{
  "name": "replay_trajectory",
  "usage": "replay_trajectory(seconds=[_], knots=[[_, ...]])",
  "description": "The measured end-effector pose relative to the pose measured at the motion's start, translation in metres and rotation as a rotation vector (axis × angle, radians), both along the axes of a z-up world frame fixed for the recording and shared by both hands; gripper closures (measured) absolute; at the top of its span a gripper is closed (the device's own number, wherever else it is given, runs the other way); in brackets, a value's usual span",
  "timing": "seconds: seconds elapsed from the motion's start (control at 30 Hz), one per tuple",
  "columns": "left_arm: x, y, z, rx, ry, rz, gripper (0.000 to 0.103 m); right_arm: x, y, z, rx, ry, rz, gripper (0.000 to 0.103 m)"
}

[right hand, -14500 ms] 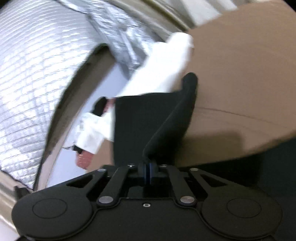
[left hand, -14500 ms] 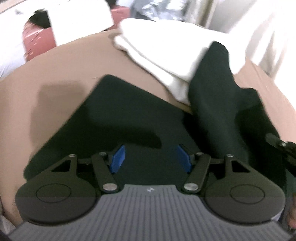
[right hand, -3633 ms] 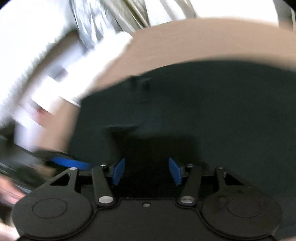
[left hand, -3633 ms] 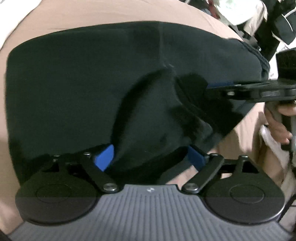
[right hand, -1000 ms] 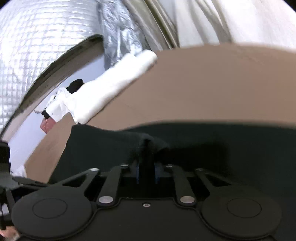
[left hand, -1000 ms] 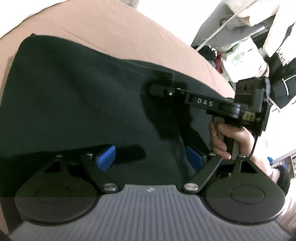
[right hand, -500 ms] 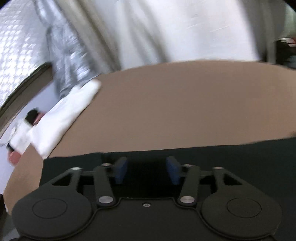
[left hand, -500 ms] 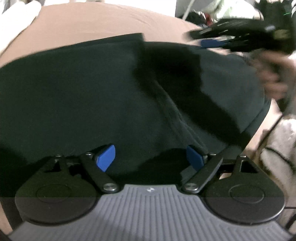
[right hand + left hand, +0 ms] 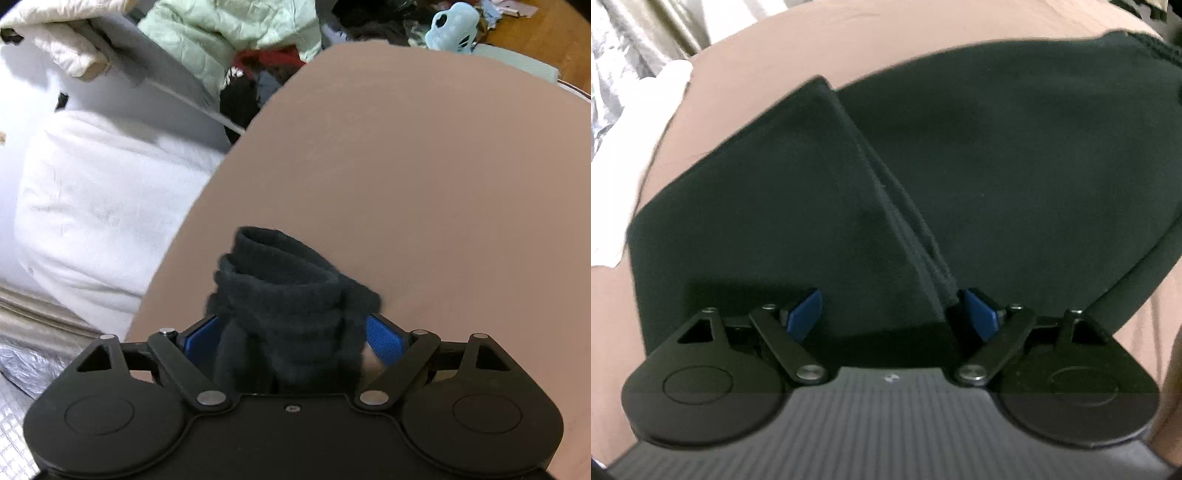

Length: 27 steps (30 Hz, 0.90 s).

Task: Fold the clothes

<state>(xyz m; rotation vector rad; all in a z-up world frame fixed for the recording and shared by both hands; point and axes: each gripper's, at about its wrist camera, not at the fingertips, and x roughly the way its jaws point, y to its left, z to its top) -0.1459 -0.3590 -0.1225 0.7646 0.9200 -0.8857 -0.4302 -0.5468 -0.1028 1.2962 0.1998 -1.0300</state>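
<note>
A black garment lies spread on the tan surface, with one flap folded over its left part. My left gripper is open, low over the garment's near edge, its blue pads on either side of the flap's seam. In the right wrist view a bunched, ribbed black part of the garment sits between the wide-apart blue pads of my right gripper, which is open around it.
White fabric lies at the left edge of the surface. Past the surface's far edge, the right wrist view shows a white pillow, a pile of clothes and a light blue toy.
The right gripper has swung to face the room's clutter, and its jaws now stand wider, around the bunched black cloth. The left gripper's view has shifted left; the right gripper has left that view.
</note>
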Motion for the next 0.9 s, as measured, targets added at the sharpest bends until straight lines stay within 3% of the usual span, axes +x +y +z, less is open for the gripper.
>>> replay_trajectory(seconds=[0.13,0.27,0.3,0.37,0.4,0.43,0.47,0.5,0.6,0.77,0.9], knots=[[-0.008,-0.001,0.012,-0.039,-0.059,-0.046,0.019,-0.004,-0.005,-0.011,0.018,0.04,0.07,0.013],[0.005,0.026,-0.015,-0.081,0.133,-0.053,0.02,0.008,-0.036,-0.054,0.168,-0.027,0.177,0.013],[0.01,0.037,-0.021,-0.096,0.203,-0.043,0.017,0.011,-0.044,-0.065,0.205,-0.044,0.203,0.005],[0.01,0.041,-0.028,-0.126,0.21,-0.058,0.014,0.017,-0.057,-0.072,0.197,-0.092,0.176,0.0],[0.009,0.041,-0.027,-0.133,0.203,-0.081,0.014,0.021,-0.064,-0.076,0.192,-0.116,0.161,0.006],[0.009,0.043,-0.024,-0.142,0.214,-0.1,0.014,0.026,-0.061,-0.069,0.129,-0.095,0.152,0.036],[0.013,0.049,-0.017,-0.163,0.253,-0.105,0.015,0.03,-0.057,-0.062,0.069,-0.074,0.167,0.056],[0.016,0.055,-0.009,-0.188,0.299,-0.107,0.016,0.034,-0.052,-0.055,0.008,-0.052,0.182,0.065],[0.039,0.077,0.016,-0.275,0.396,-0.061,0.017,0.042,-0.034,-0.03,-0.134,-0.056,0.175,0.068],[0.086,0.114,0.039,-0.347,0.35,0.077,0.017,0.1,0.009,0.031,-0.41,0.064,0.284,0.077],[0.122,0.143,0.039,-0.402,0.391,0.181,0.018,0.167,0.054,0.07,-0.603,0.133,0.405,0.079]])
